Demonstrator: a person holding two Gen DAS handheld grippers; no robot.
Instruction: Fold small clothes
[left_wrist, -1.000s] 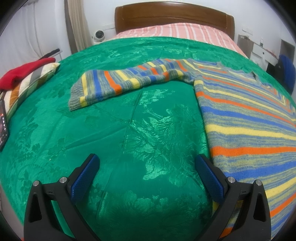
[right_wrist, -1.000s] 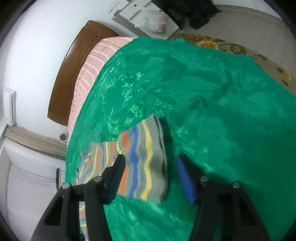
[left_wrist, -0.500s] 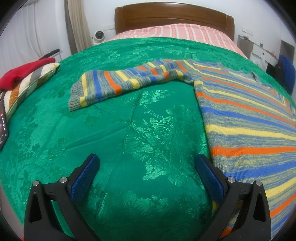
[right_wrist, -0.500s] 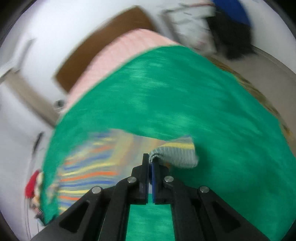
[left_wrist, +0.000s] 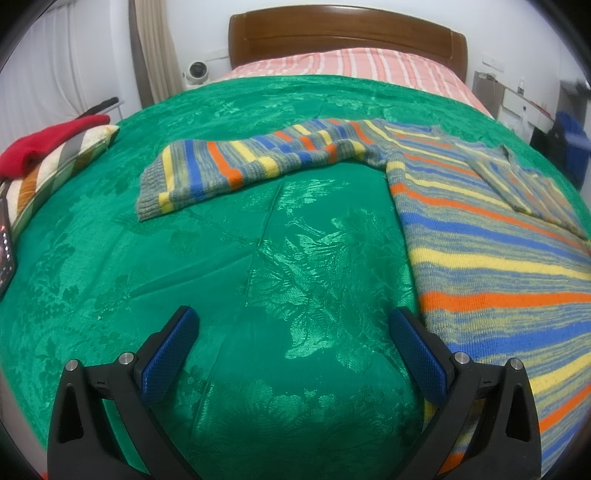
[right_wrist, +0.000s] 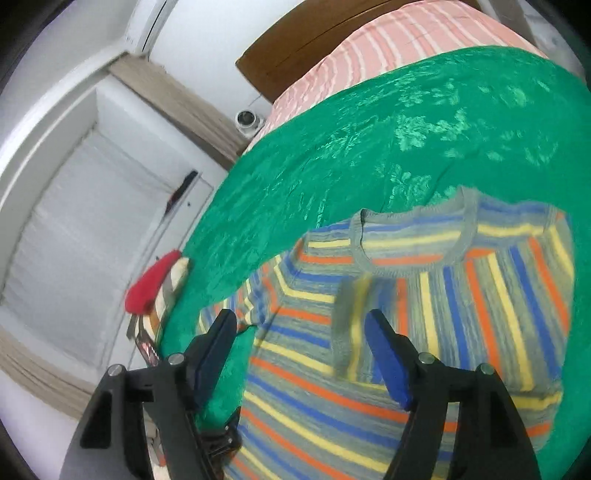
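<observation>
A striped sweater in blue, yellow, orange and grey lies flat on a green bedspread that covers the bed. In the left wrist view its body fills the right side, and one sleeve stretches out leftward across the bedspread, its grey cuff lying flat at the far end. The left gripper hangs low over bare bedspread just beside the sweater's lower edge, its blue-padded fingers spread wide and holding nothing. In the right wrist view the sweater's round grey collar faces up, and the other sleeve is folded across the chest, its cuff lying on the body of the sweater. The right gripper is above that folded sleeve with its fingers released and apart, nothing between them; the cuff shows just past the right-hand finger, slightly blurred. At the left edge of the bed a red cloth rests on a striped pillow. A wooden headboard stands at the far end, with pink striped bedding below it.
</observation>
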